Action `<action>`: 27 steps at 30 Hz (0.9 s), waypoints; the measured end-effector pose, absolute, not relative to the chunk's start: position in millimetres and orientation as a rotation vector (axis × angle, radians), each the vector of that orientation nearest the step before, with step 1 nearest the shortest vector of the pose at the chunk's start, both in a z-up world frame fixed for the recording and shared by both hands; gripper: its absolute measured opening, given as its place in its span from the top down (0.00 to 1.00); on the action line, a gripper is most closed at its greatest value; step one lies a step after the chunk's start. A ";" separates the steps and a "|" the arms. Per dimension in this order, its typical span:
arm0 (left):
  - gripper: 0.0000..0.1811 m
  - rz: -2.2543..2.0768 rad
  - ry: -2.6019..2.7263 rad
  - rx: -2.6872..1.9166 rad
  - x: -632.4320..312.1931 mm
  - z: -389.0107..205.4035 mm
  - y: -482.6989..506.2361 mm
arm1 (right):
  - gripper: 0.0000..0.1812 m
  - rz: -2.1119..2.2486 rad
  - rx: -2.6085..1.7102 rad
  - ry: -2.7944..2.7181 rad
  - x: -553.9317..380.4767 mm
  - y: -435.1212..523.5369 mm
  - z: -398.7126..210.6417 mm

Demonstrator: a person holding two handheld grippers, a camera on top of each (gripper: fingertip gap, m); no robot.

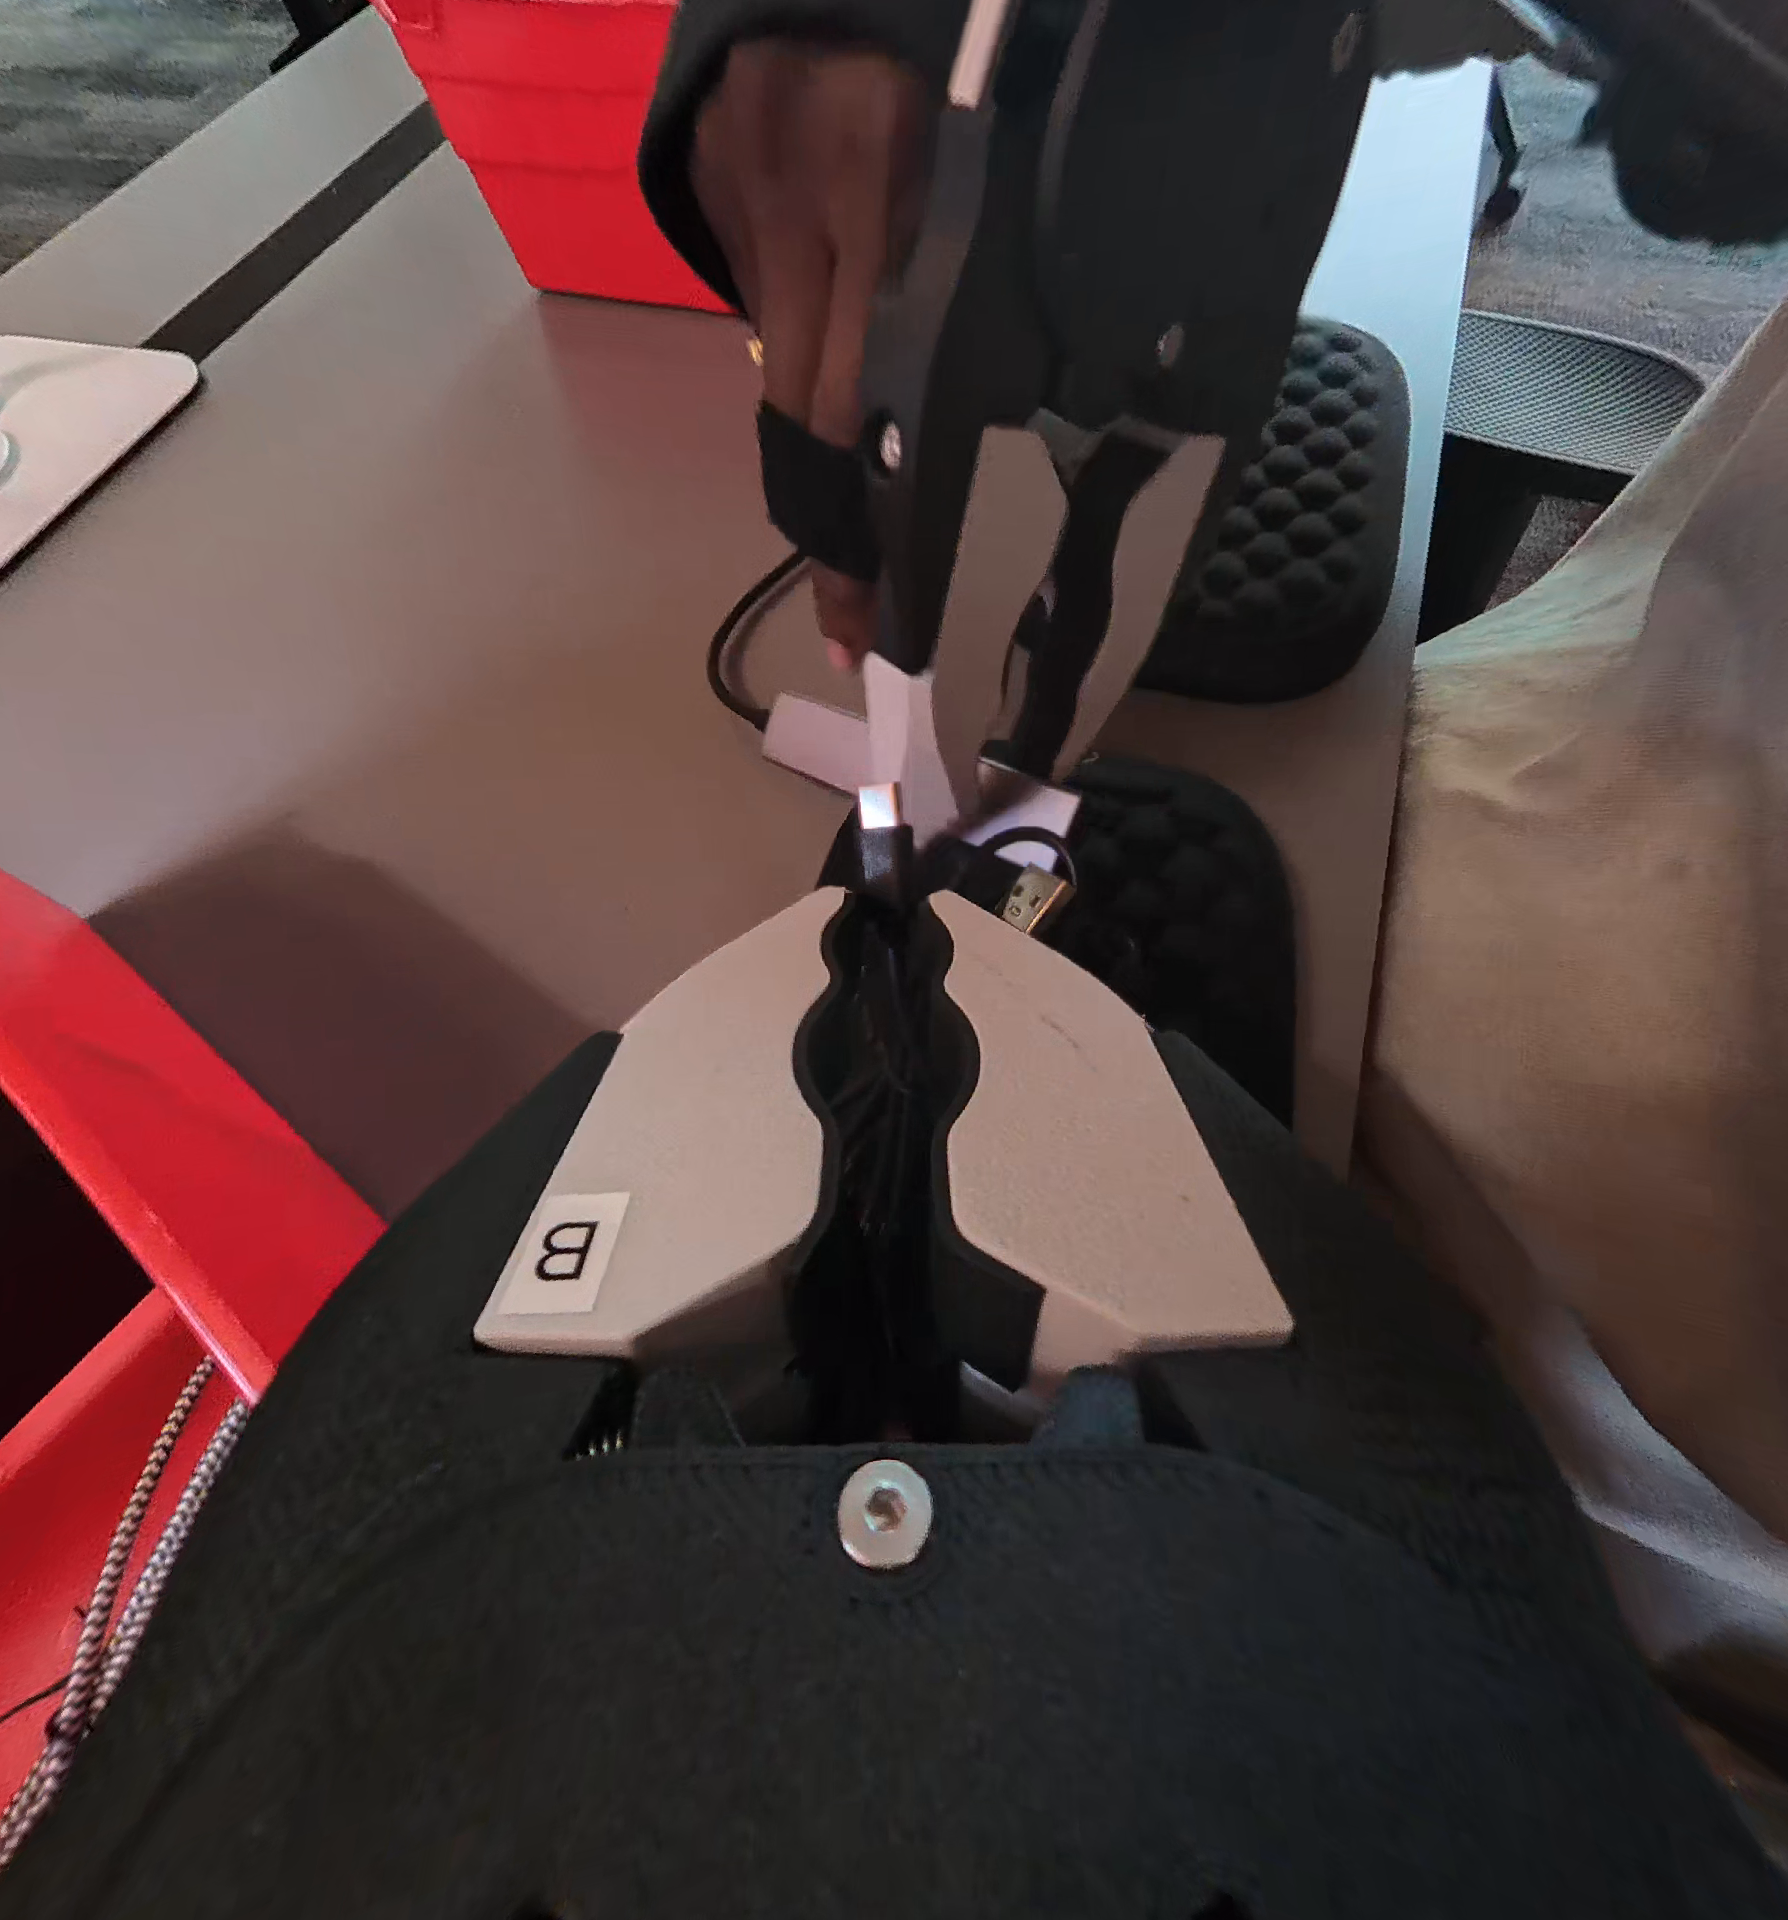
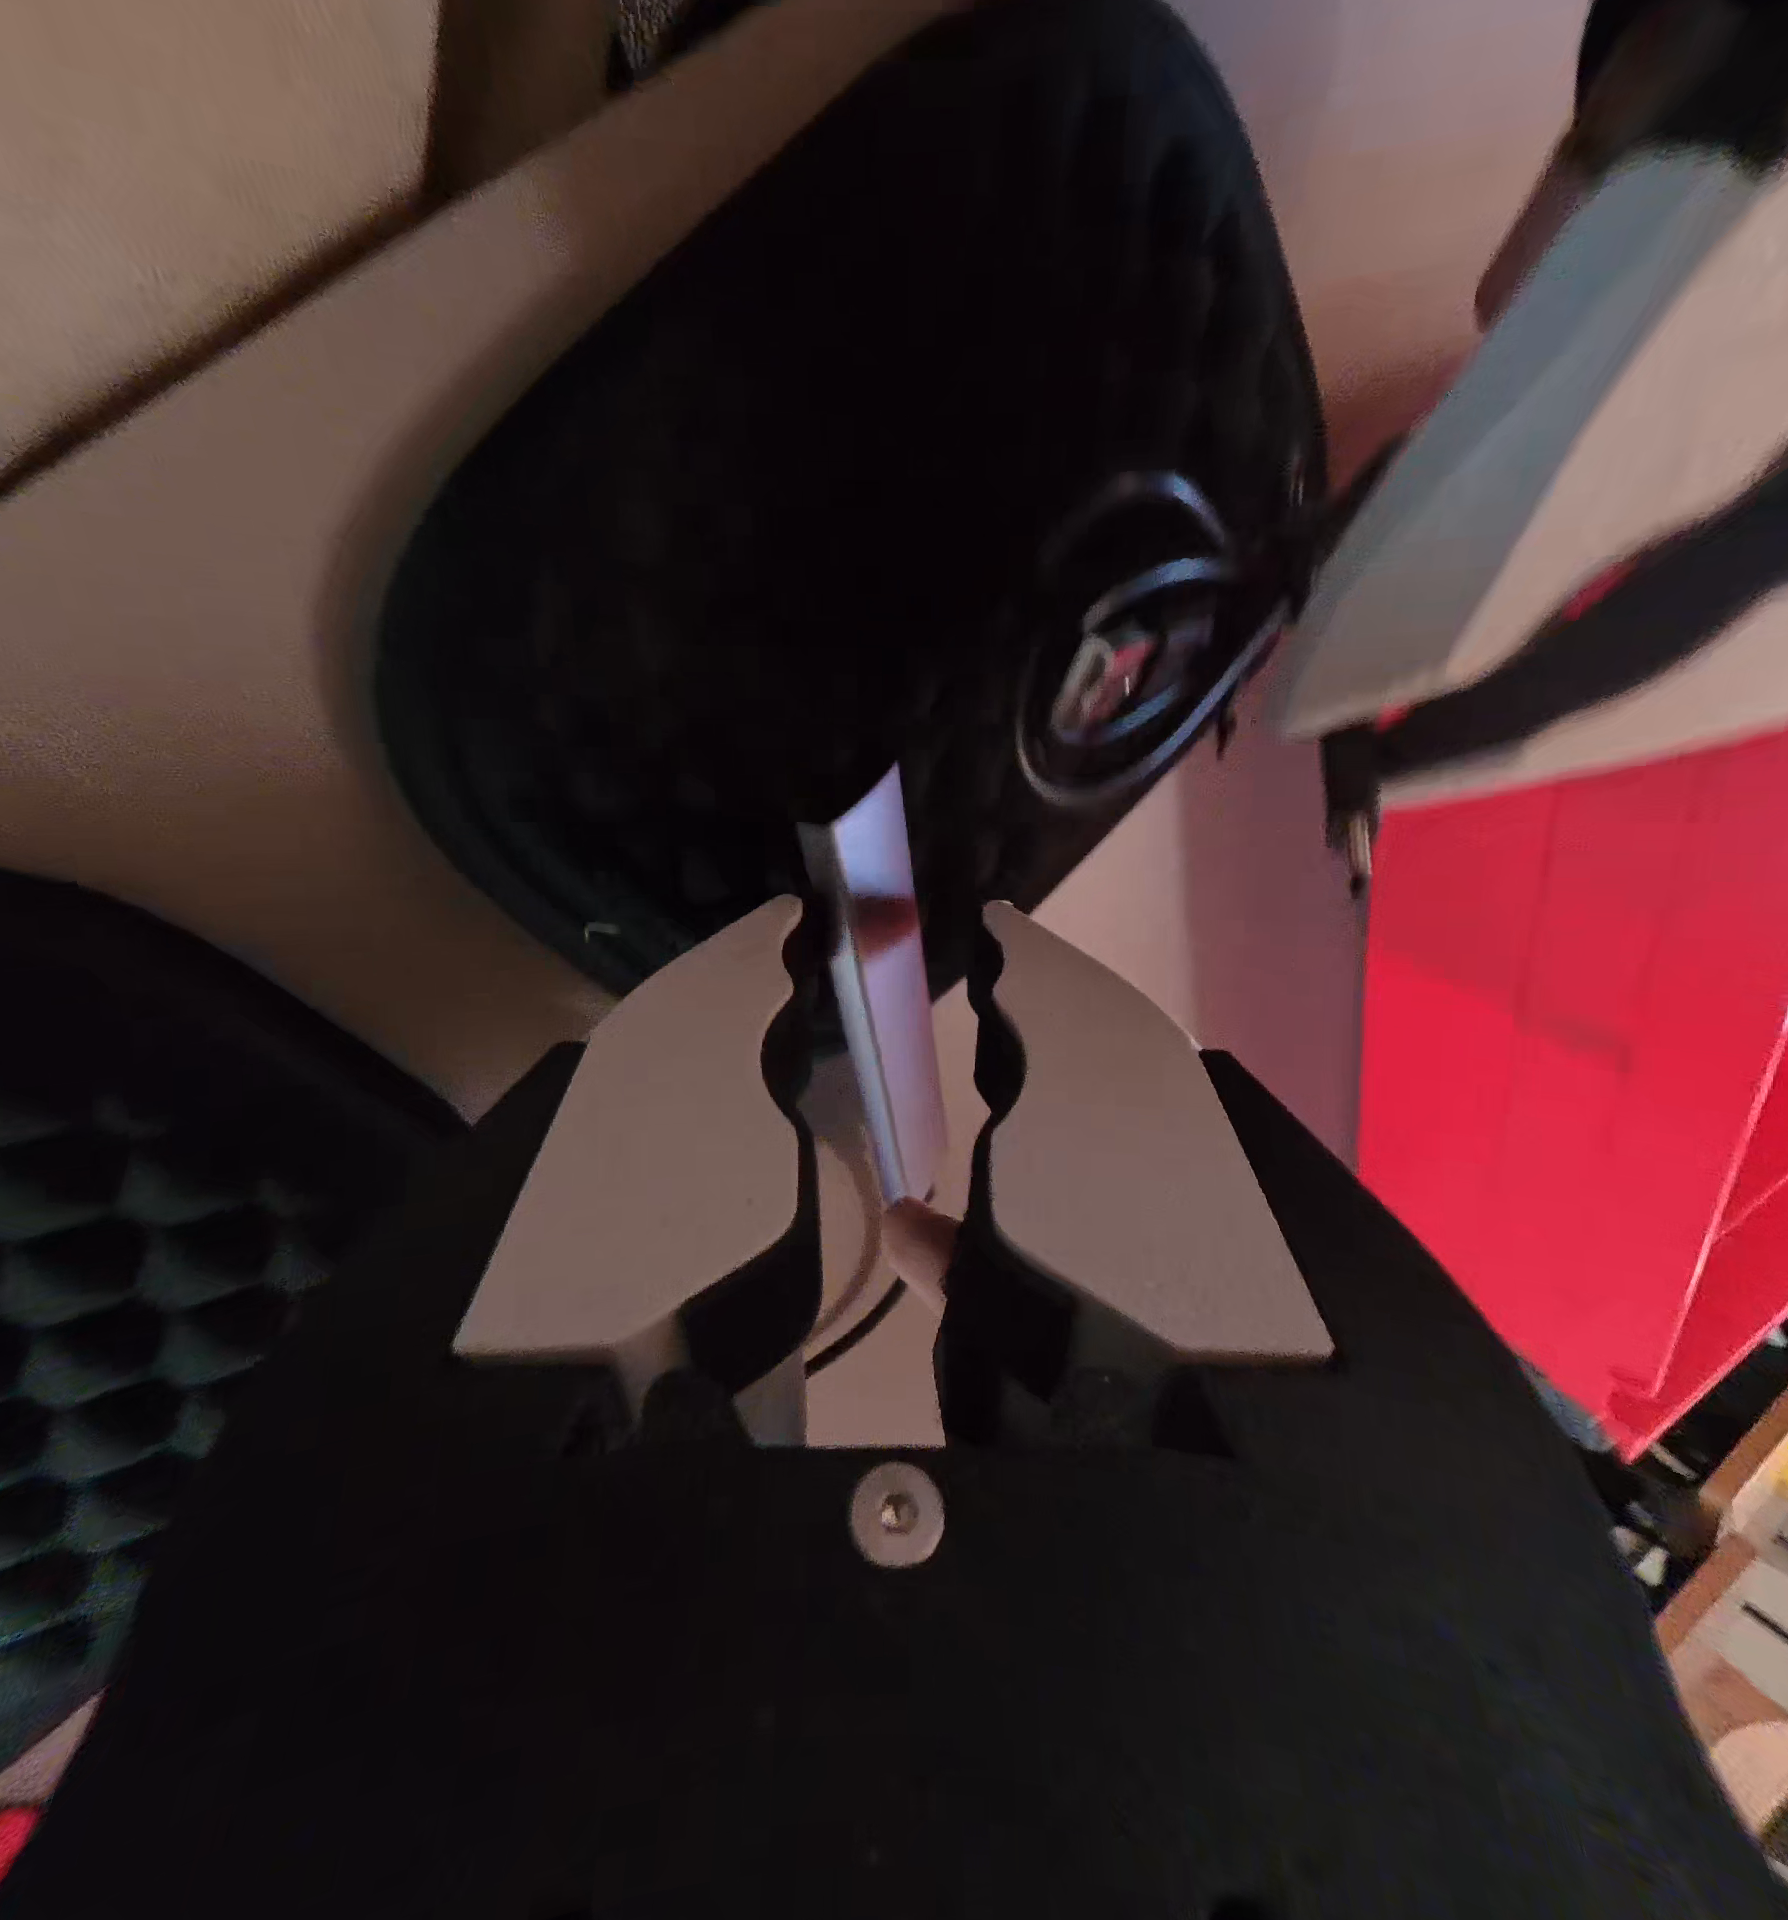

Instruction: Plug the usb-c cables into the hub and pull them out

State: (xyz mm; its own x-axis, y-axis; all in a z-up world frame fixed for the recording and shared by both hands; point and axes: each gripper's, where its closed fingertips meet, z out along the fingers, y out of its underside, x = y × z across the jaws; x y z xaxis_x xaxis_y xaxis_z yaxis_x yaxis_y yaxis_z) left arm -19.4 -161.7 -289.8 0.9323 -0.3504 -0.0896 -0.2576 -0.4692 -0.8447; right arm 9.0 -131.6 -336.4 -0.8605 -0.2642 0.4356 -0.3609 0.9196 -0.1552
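The left claw (image 1: 895,894) was clenched on a black usb-c cable (image 1: 882,847), its metal tip pointing forward at the white hub (image 1: 817,743). Just ahead above the bench (image 1: 402,623), the right claw (image 2: 895,920) grasped that hub edge-on. A letter sticker (image 1: 563,1252) marked the left claw's finger.

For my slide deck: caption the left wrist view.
Left gripper holds black USB-C cable toward white rectangular hub held by right gripper.
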 end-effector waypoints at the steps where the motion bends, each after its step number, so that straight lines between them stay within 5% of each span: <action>1: 0.95 -0.111 0.433 -2.095 -20.3 -291.8 -162.7 | 0.85 0.330 0.424 -2.672 7.0 -125.8 -335.6; 10: 0.95 -0.123 0.465 -2.144 -17.0 -302.8 -160.5 | 0.95 0.384 0.420 -2.610 -12.8 -113.3 -346.4; 27: 0.95 -0.046 0.482 -2.251 -22.4 -315.9 -164.1 | 0.96 0.142 0.392 -2.950 34.6 -129.7 -356.4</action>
State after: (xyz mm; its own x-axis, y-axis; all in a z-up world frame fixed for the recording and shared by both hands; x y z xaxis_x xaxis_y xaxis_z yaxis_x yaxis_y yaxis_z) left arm -22.4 -164.1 -315.9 0.9263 -0.3561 -0.1234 -0.3265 -0.5947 -0.7347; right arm 34.6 -129.7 -356.4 -0.9524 -0.2511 0.1728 -0.2666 0.9611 -0.0725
